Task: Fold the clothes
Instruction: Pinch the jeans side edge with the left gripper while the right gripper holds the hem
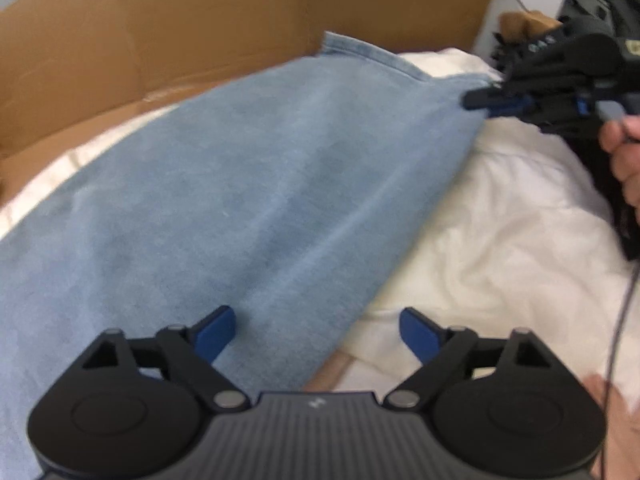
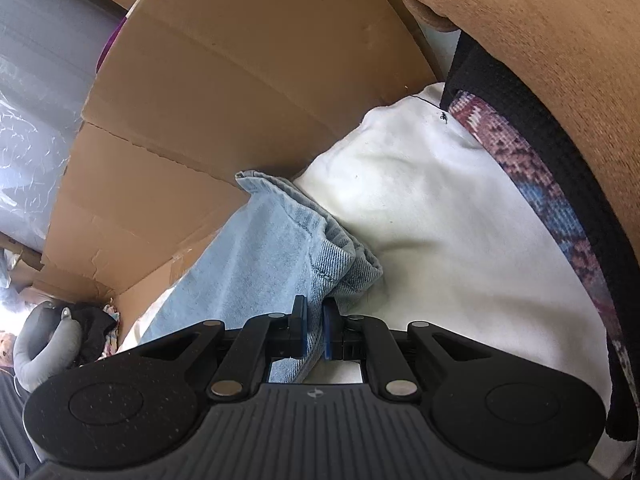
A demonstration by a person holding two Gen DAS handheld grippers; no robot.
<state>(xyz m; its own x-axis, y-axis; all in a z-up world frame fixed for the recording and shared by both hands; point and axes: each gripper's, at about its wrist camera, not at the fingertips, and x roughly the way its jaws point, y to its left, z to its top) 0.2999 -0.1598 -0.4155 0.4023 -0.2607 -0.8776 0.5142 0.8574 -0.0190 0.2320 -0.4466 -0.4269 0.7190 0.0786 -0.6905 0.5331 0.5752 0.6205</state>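
Denim jeans [image 1: 248,184] spread over a white sheet [image 1: 500,240], beside a cardboard box [image 1: 180,32].
At the hem nearest the box, the right gripper [image 2: 315,330] pinches the jeans; the left gripper [image 1: 316,334] hangs wide apart over their edge, gripping nothing.

right tongs [image 2: 315,330] pinching jeans hem [image 2: 320,248]

White bedding [image 2: 420,208] beside cardboard wall [image 2: 240,80] (creased).
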